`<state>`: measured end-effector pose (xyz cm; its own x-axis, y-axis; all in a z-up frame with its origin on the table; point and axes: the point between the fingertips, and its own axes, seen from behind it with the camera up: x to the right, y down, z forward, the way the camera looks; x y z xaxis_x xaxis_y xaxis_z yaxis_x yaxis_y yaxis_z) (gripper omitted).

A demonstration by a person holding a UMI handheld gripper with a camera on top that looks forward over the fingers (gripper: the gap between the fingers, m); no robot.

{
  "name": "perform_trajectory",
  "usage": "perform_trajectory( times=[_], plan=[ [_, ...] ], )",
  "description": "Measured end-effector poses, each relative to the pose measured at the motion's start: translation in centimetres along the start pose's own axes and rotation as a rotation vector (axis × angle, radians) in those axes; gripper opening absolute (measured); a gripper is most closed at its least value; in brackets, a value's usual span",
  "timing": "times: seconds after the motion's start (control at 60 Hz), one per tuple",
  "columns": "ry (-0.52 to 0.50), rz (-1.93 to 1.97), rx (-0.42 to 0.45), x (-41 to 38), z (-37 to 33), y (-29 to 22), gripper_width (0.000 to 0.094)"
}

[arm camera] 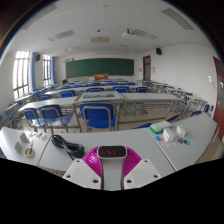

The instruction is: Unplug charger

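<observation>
- Nearest: two white fingers (82,171) with magenta pads (94,158), closed in on a small black charger (112,152); no gap visible at either side, so judged pinched from both flanks.
- Charger itself: black body, red lit marks on the face turned to the camera, sitting right between the pads at the near edge of the grey worktop (190,142).
- Lit marks suggest power, so probably plugged in at this point; socket or strip beneath hidden by the fingers, cannot tell what holds it.
- Just left of the charger: a black cable (68,146) snaking across the worktop towards the pads; its end out of sight behind the left finger.
- Further left on the same worktop: a small pale item (28,151), too small to name.
- To the right, beyond the fingers: a cluster of white objects (172,131) with a greenish one (158,127) beside them, well apart from the charger.
- Progress, as a judgement: approach and grasp look done; the pull out of the socket not yet shown, and the lifting clear remains.
- Next move likely calls for a straight pull along the plug's pins, without snagging the cable.
- Beyond the worktop: rows of desks with blue chairs (97,117).
- Farthest: a green blackboard (100,67) on the back wall, windows (22,75) along the left.
</observation>
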<state>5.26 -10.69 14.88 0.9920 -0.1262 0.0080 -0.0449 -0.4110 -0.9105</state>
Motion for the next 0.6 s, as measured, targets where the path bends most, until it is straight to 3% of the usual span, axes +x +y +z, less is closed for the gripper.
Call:
perform_trajectory(
  times=[0.067, 0.133, 0.25, 0.35, 0.467, 0.533, 0.6],
  plan=[
    [0.021, 0.019, -0.136, 1.1, 1.0, 5.5, 0.0244],
    [0.042, 0.022, -0.216, 2.6, 2.2, 10.4, 0.0276],
    [0.029, 0.021, -0.283, 3.0, 3.6, 13.6, 0.0378],
    [0.029, 0.039, -0.287, 3.0, 4.0, 14.7, 0.045],
    [0.054, 0.005, -0.235, 3.4, 2.6, 12.7, 0.0619],
    [0.061, -0.027, -0.198, 3.2, 0.8, 11.3, 0.0862],
    [0.065, -0.047, -0.17, 2.6, -2.0, 9.7, 0.0844]
  ],
)
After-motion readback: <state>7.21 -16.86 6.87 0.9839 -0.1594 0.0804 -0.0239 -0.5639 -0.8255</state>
